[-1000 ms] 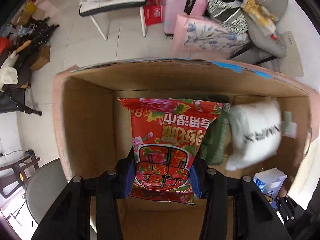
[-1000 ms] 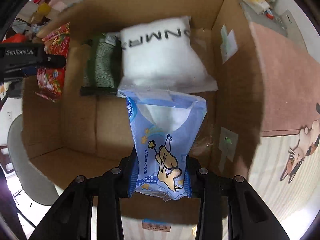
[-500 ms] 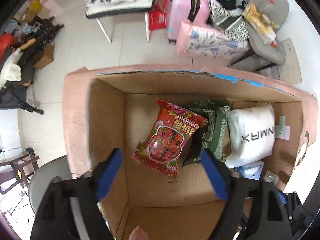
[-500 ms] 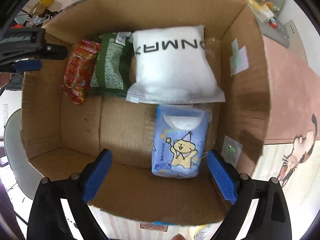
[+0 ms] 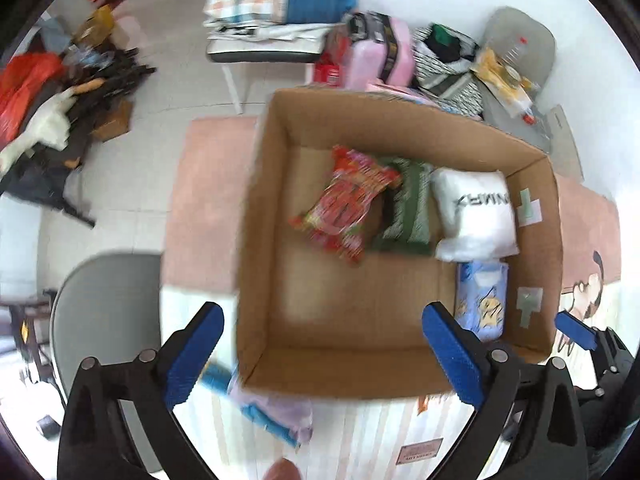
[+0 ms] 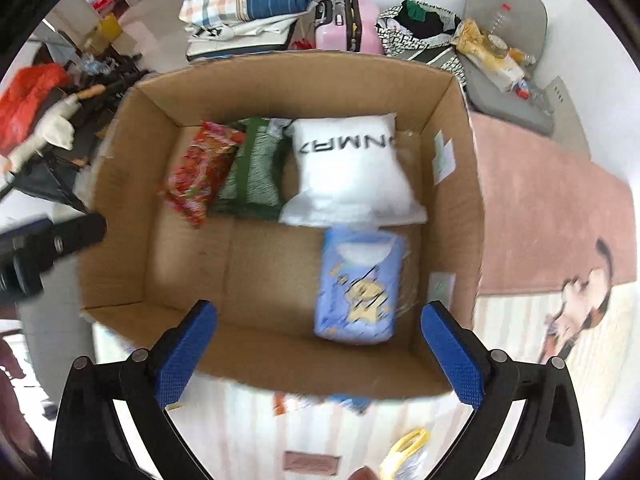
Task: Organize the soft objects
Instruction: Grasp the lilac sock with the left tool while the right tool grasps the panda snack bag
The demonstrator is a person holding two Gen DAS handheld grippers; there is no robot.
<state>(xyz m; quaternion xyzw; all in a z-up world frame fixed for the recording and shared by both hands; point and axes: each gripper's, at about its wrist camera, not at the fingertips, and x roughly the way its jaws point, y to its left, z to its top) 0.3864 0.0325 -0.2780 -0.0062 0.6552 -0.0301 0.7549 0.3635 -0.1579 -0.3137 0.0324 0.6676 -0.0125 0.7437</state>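
Observation:
An open cardboard box (image 5: 256, 240) (image 6: 120, 208) holds a red floral pack (image 5: 344, 208) (image 6: 200, 176), a green pack (image 5: 408, 208) (image 6: 256, 168), a white pillow pack (image 5: 474, 216) (image 6: 348, 176) and a blue cartoon tissue pack (image 5: 482, 296) (image 6: 358, 284). My left gripper (image 5: 322, 332) hangs above the box's near left corner, jaws opening, nothing between them. My right gripper (image 6: 319, 320) hangs above the near wall beside the blue pack, jaws opening and empty. A lilac and blue soft pack (image 5: 268, 412) lies outside the box.
The box stands on a striped cartoon mat (image 6: 560, 360) next to a pink rug (image 6: 540, 200). A grey chair seat (image 5: 104, 312) is at the near left. A yellow item (image 6: 404, 452) lies on the mat. A pink suitcase (image 6: 348, 28), folded bedding and piled clothes crowd the far floor.
Both grippers let go of their packs, opened wide and rose. The red pack now leans on the green one; the blue pack lies below the white one. The left gripper drifted toward the near left corner.

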